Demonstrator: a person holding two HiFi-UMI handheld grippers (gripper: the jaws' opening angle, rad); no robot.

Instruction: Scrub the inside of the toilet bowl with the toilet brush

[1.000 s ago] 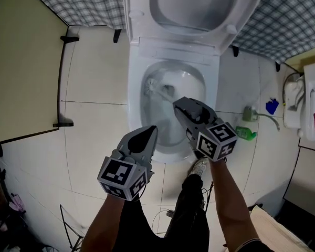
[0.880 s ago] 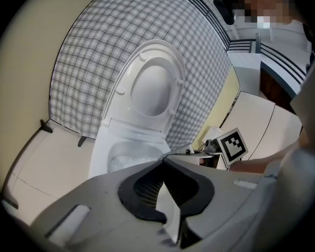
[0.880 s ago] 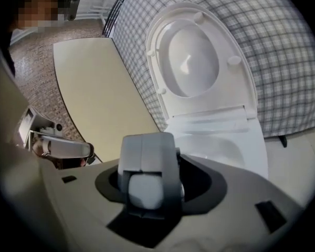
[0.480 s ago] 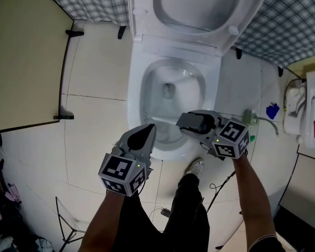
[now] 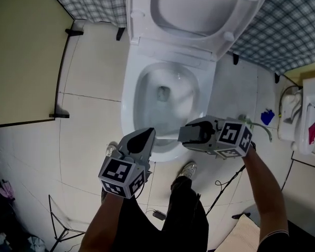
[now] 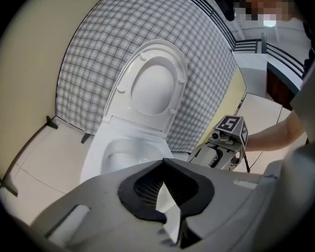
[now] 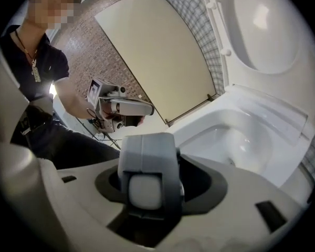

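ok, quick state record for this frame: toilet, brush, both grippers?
toilet bowl: uncovered, no brush visible inside
seat and lid: raised
left gripper: shut, empty, at the bowl's near rim
right gripper: shut on toilet brush, pointing sideways across the near rim
brush head: not visible in any view

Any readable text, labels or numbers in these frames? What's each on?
No words or numbers can be read.
Two marker cubes: black-and-white square codes only, no letters.
White container at the right edge: a red mark, too blurred to read.
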